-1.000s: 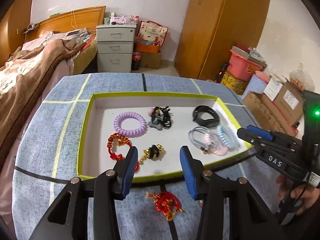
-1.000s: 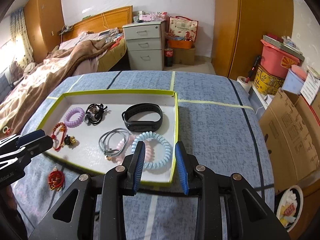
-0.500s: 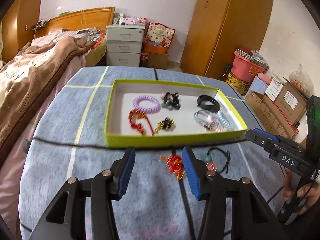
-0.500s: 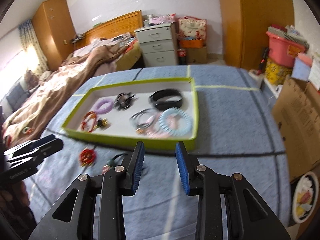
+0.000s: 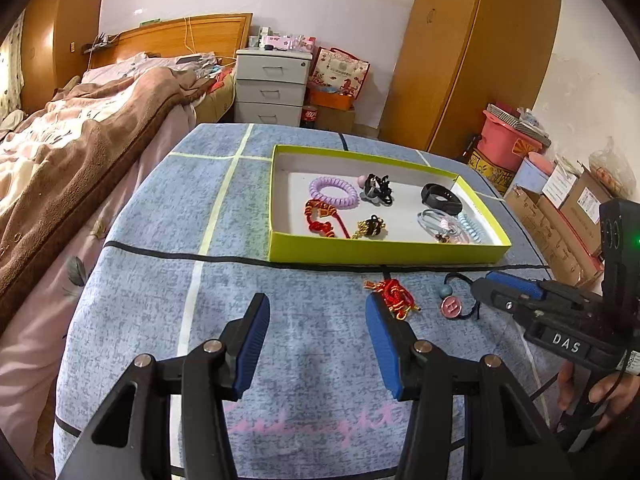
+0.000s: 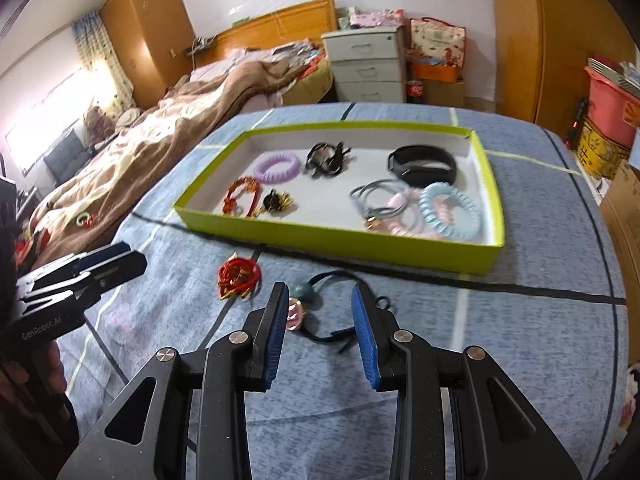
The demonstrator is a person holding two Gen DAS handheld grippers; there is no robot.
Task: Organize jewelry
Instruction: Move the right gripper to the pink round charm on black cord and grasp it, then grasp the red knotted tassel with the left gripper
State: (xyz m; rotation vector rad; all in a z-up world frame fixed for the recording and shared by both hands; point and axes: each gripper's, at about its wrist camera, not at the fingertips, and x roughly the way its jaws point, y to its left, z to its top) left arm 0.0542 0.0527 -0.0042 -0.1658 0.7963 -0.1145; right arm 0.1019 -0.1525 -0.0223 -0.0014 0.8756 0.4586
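While both grippers are held low over the blue-grey patterned tablecloth [image 5: 160, 216], nothing is gripped by either one. The left gripper [image 5: 316, 344] has just been opening, and its blue pads are spread wide with only bare cloth seen between them. The red knotted cord bracelet [image 5: 394, 294] is lying on the cloth just past the tip of its right-hand finger, not pinched by anything; whether it's actually touched there can't be told.

The right gripper [image 6: 320, 322] is parted too, roughly halfway, and it's pointed down at the black hair tie with a pink round charm and a grey-green bead [image 6: 304, 300]. The tie's loop is seen lying between the two fingers, and the pink charm is tucked right against the inner side of the left-hand finger, but no squeeze is being applied, so it's loose on the cloth.

Behind those two pieces, the lime-green tray [image 6: 340, 240] is set on the table, and the rest of the stuff is already sorted into it: a purple spiral tie [image 6: 277, 167], a black clip [image 6: 326, 158], a black wristband [image 6: 422, 164], a light blue spiral tie [image 6: 450, 210] over some pink and grey ties, plus a red bracelet [image 6: 240, 196] and a small black-and-gold piece [image 6: 276, 201] by the near wall. The right-wrist view is a bit motion-blurred, so finer detail can't be made out.
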